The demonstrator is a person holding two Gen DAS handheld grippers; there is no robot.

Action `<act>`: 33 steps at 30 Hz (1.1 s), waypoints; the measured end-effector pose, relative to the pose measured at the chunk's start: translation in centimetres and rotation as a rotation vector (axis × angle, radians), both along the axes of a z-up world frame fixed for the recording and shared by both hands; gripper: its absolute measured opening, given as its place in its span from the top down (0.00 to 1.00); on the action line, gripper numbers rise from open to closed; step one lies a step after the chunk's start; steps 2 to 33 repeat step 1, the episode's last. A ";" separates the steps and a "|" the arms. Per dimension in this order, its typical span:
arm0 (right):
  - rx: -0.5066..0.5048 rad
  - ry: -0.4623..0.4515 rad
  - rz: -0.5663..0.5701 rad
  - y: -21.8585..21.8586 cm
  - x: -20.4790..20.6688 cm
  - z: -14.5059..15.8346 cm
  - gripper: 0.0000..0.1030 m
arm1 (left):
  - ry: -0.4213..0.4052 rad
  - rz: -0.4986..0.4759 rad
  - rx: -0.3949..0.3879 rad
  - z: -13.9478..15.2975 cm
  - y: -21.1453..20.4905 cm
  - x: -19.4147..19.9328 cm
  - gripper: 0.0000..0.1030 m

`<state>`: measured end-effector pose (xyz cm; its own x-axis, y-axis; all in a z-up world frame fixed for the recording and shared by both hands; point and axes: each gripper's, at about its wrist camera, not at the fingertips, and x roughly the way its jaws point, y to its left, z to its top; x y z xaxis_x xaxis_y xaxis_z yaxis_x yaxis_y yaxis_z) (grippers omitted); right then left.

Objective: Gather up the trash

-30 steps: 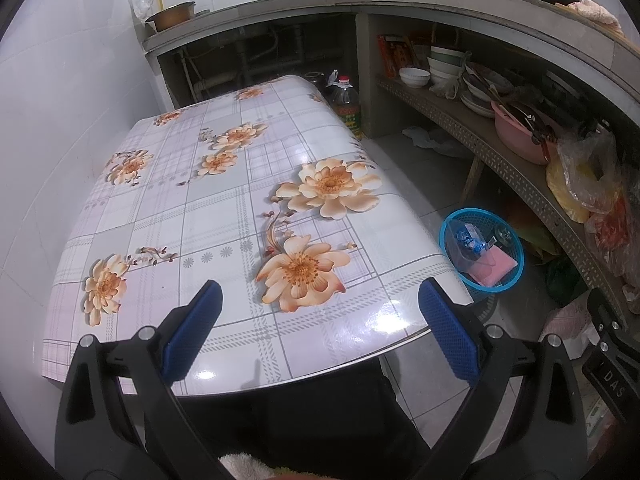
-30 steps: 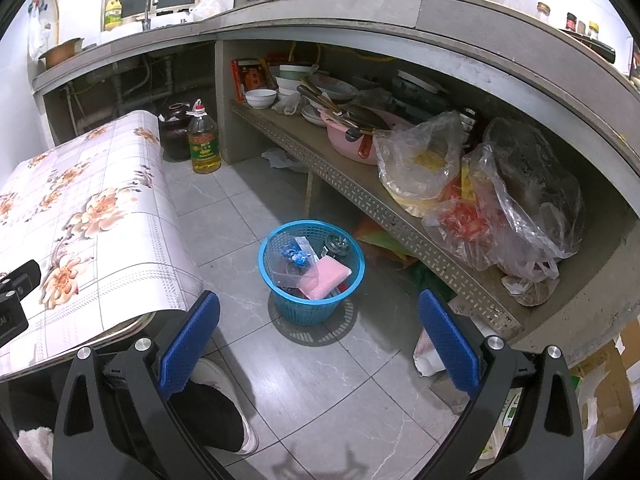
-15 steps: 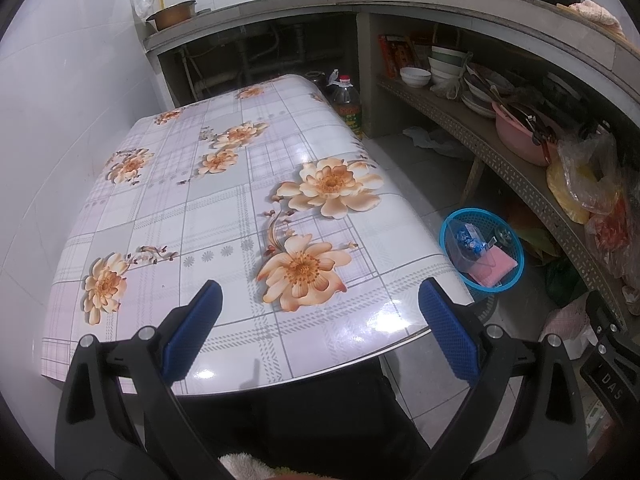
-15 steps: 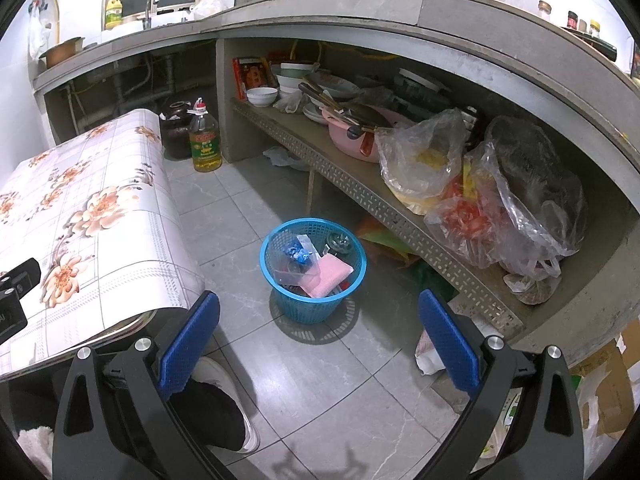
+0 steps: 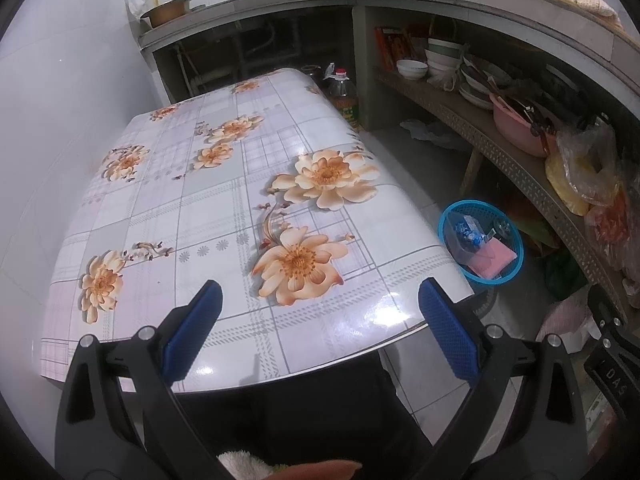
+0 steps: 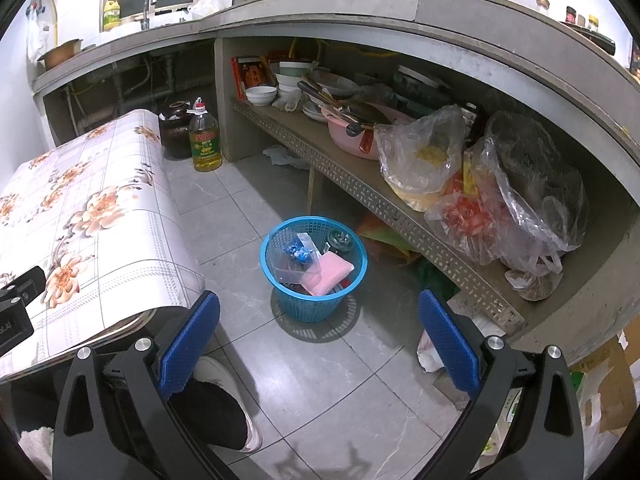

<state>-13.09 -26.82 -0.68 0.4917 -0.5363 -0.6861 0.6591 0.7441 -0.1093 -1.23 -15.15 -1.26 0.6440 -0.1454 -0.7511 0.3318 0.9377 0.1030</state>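
A blue plastic basket [image 6: 280, 280] stands on the tiled floor between the table and the shelf; it also shows in the left wrist view [image 5: 516, 240]. Inside lie a pink packet [image 6: 326, 272], a blue crumpled wrapper [image 6: 298, 251] and clear plastic. My left gripper [image 5: 320, 332] is open and empty above the near edge of the flower-patterned table [image 5: 200, 208]. My right gripper [image 6: 318, 340] is open and empty, held above the floor just short of the basket.
A low shelf [image 6: 360, 188] on the right holds bowls, a pink basin [image 6: 352, 140] and plastic bags [image 6: 480, 184]. An oil bottle [image 6: 205, 140] and a dark jar stand on the floor behind the table. My shoe [image 6: 224, 400] is below the right gripper.
The right wrist view has shifted very slightly. Both grippers stay open and nothing else moved.
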 end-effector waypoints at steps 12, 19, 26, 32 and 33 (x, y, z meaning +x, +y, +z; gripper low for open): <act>0.000 0.000 0.001 -0.1 0.0 0.0 0.06 | 0.000 0.001 0.000 0.0 0.0 0.0 0.08; 0.000 0.000 0.001 -0.1 0.0 0.0 0.06 | 0.000 0.001 0.000 0.0 0.0 0.0 0.08; 0.000 0.000 0.001 -0.1 0.0 0.0 0.06 | 0.000 0.001 0.000 0.0 0.0 0.0 0.08; 0.000 0.000 0.001 -0.1 0.0 0.0 0.06 | 0.000 0.001 0.000 0.0 0.0 0.0 0.08; 0.000 0.000 0.001 -0.1 0.0 0.0 0.06 | 0.000 0.001 0.000 0.0 0.0 0.0 0.08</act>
